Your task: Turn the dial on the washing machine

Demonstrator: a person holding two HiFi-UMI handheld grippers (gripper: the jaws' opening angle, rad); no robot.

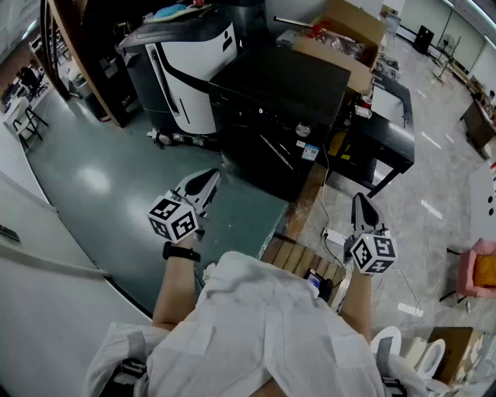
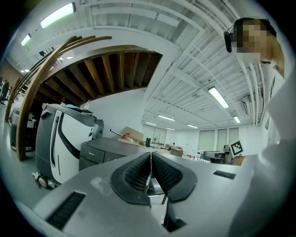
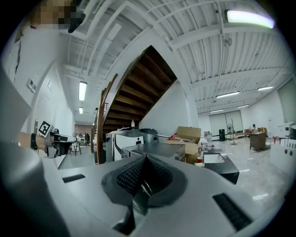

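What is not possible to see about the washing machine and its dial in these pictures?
- Setting of the dial: head view, too small.
- Front of the washing machine: right gripper view, hidden behind the right gripper.
- The dial, left gripper view: not seen, likely behind the left gripper.

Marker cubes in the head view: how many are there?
2. One cube sits on the left tool, left of center; the other on the right tool. None seems hidden.

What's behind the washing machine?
An open cardboard box sits right behind the washing machine, with reddish items inside that are too small to identify. The washer's body covers the box's base and the floor behind it.
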